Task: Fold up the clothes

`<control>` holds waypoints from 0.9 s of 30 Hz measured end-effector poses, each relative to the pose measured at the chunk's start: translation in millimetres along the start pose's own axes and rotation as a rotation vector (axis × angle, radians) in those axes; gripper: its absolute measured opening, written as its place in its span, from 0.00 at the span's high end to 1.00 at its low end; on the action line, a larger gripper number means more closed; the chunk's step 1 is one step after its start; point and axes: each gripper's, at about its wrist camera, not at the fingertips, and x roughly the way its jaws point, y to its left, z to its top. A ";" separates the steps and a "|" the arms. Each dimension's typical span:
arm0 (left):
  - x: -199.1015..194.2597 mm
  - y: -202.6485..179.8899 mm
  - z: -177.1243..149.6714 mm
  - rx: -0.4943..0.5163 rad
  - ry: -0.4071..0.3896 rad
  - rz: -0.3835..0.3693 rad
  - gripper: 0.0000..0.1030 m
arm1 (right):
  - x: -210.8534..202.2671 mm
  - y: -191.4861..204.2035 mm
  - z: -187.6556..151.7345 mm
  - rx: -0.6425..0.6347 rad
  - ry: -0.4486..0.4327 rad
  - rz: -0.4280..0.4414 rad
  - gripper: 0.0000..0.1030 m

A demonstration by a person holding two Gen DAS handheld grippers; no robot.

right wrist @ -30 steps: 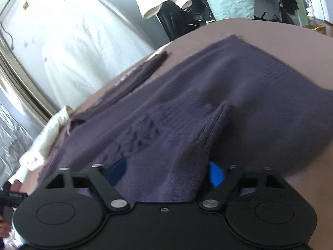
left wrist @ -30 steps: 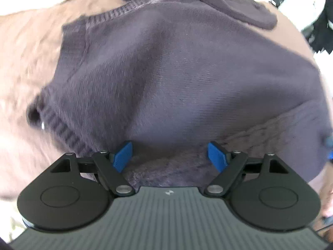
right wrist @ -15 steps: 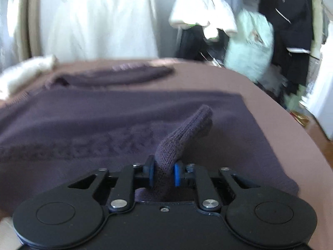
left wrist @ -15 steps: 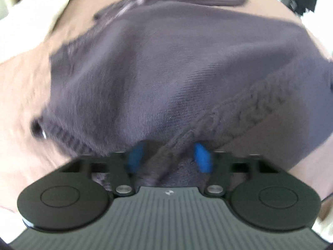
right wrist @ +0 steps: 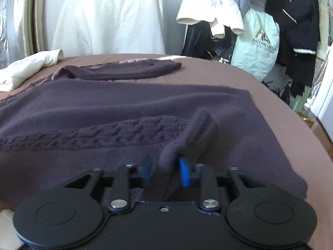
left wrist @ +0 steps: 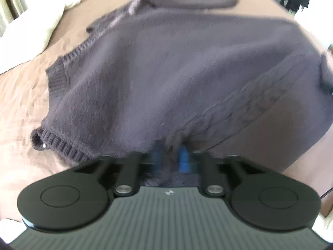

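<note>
A dark purple knit sweater (left wrist: 166, 66) lies spread on a brown bed (left wrist: 18, 95), its far sleeve (right wrist: 124, 70) stretched across the back. My left gripper (left wrist: 169, 157) is shut on a bunch of the sweater's near edge, beside a cable-knit sleeve (left wrist: 239, 104). In the right wrist view the sweater (right wrist: 104, 104) fills the middle. My right gripper (right wrist: 164, 173) holds the ribbed sleeve cuff (right wrist: 193, 133) between its blue pads (right wrist: 184, 174), with the jaws a little apart.
White bedding (left wrist: 41, 20) lies at the bed's far left corner, also in the right wrist view (right wrist: 25, 68). Hanging clothes and a pale bag (right wrist: 256, 43) stand beyond the bed on the right. A white cloth-covered shape (right wrist: 108, 16) stands behind.
My left gripper closed from wide open onto the sweater's near edge. My right gripper closed on the sleeve cuff half a second ago; its jaws now stand slightly wider. Both views swung level.
</note>
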 end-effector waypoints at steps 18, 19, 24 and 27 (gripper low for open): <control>-48.2 44.3 -0.5 -0.238 -0.254 -0.058 0.90 | -21.3 21.2 39.7 -0.075 -0.275 0.054 0.86; -50.6 55.0 -2.4 -0.286 -0.269 -0.059 0.90 | -30.1 23.1 54.0 -0.063 -0.325 0.076 0.86; -47.6 79.5 -4.3 -0.409 -0.288 -0.085 0.90 | -44.9 13.6 119.9 0.089 -0.508 0.122 0.87; -33.3 73.7 1.3 -0.379 -0.224 -0.050 0.84 | -16.3 2.9 134.7 0.169 -0.426 0.126 0.86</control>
